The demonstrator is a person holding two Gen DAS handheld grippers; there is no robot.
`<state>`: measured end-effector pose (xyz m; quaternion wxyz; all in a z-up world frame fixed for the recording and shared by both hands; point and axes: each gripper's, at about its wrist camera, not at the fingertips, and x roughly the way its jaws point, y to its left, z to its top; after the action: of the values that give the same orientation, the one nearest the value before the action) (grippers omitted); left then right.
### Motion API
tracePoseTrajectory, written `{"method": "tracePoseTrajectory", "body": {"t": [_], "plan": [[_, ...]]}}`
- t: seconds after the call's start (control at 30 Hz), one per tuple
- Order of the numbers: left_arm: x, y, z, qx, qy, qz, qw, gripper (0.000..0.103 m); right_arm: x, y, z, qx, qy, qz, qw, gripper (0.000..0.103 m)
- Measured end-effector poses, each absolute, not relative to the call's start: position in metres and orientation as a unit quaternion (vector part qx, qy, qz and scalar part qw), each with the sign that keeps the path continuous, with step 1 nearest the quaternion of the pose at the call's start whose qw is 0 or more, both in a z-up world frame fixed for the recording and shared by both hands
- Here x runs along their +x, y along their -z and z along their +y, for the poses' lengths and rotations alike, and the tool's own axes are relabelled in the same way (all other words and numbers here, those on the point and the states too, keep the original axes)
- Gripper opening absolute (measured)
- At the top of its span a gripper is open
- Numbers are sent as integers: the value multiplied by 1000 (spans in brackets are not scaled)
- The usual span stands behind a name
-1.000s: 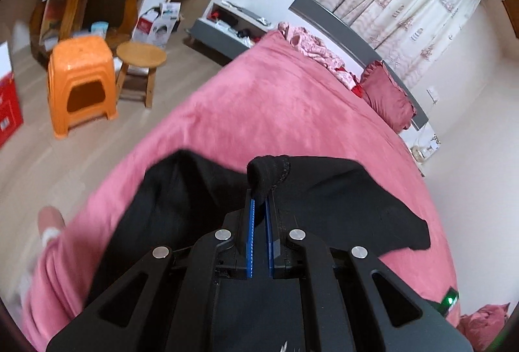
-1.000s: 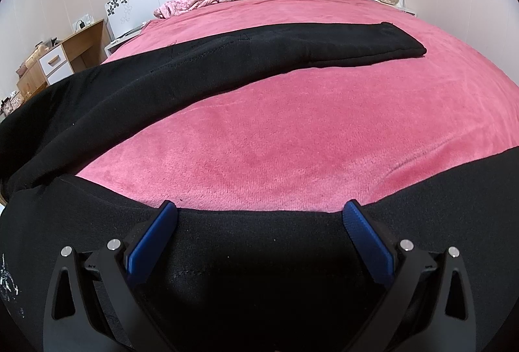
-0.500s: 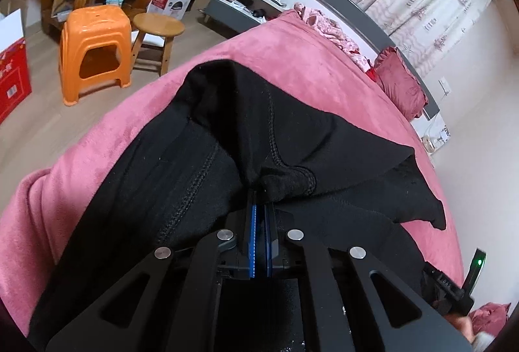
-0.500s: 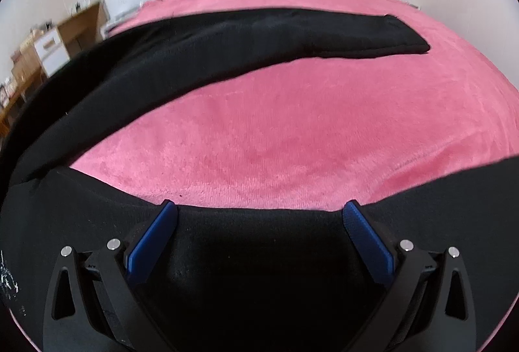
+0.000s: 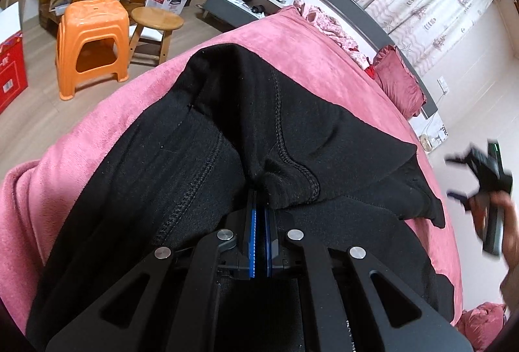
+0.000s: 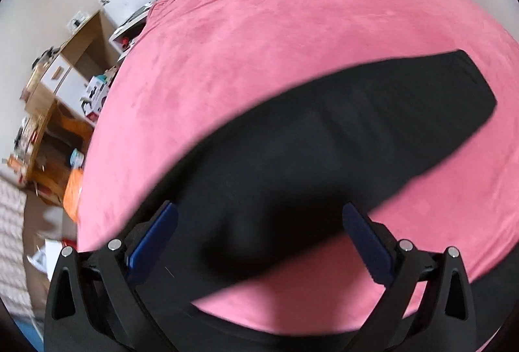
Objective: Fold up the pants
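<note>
On the pink bed (image 5: 318, 60), near its left edge in your left view, lie the black pants (image 5: 201, 138), soft knit with raised seams, one part doubled over onto the rest so the top layer sits bunched and ridged. From your right view one leg (image 6: 373, 125) stretches long and flat across the cover toward the far right.

Your left gripper (image 5: 259, 206) is clamped tight on a thick seamed bunch of the pants, the blue pads pressed together with fabric pinched at their tips, low over the cloth. Your right gripper (image 6: 259, 232) stands wide apart and holds nothing, hanging above the leg; the left view catches it off at the right edge, clear of the bed.

By the look of it, you're in the middle of laying one half over the other. Next, judging from the lie, you need that free right gripper down on the far leg end, then both ends drawn together and flattened. Mind the bunch under the left pads, it could drag a crease.

Beyond the bed's left side stand an orange stool (image 5: 90, 43) and a wooden stool (image 5: 157, 27).
</note>
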<state>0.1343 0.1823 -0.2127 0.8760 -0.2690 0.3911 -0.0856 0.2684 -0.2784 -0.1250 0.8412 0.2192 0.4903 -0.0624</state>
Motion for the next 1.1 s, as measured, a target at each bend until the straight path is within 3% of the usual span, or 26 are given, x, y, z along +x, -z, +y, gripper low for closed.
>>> {"method": "tracePoseTrajectory", "body": {"t": [0.23, 0.3, 0.37, 0.47, 0.53, 0.73, 0.93, 1.1], "plan": [[134, 213, 182, -275, 89, 392, 874, 3, 335, 149, -254, 314, 96, 525, 785, 100], [135, 214, 183, -277, 91, 392, 873, 3, 338, 161, -256, 331, 109, 526, 776, 90], [135, 214, 183, -280, 92, 392, 872, 3, 338, 177, -261, 343, 118, 534, 764, 60], [136, 215, 185, -281, 93, 392, 871, 3, 333, 190, -268, 354, 88, 541, 758, 22], [136, 214, 186, -285, 94, 392, 869, 3, 326, 184, -274, 361, 64, 527, 766, 10], [130, 189, 221, -401, 96, 343, 844, 3, 281, 134, -278, 338, -7, 487, 805, 9], [116, 147, 232, -381, 114, 290, 870, 3, 207, 107, -282, 332, -62, 450, 827, 9], [104, 145, 249, -415, 100, 289, 857, 3, 131, 114, -270, 310, -88, 424, 846, 9]]}}
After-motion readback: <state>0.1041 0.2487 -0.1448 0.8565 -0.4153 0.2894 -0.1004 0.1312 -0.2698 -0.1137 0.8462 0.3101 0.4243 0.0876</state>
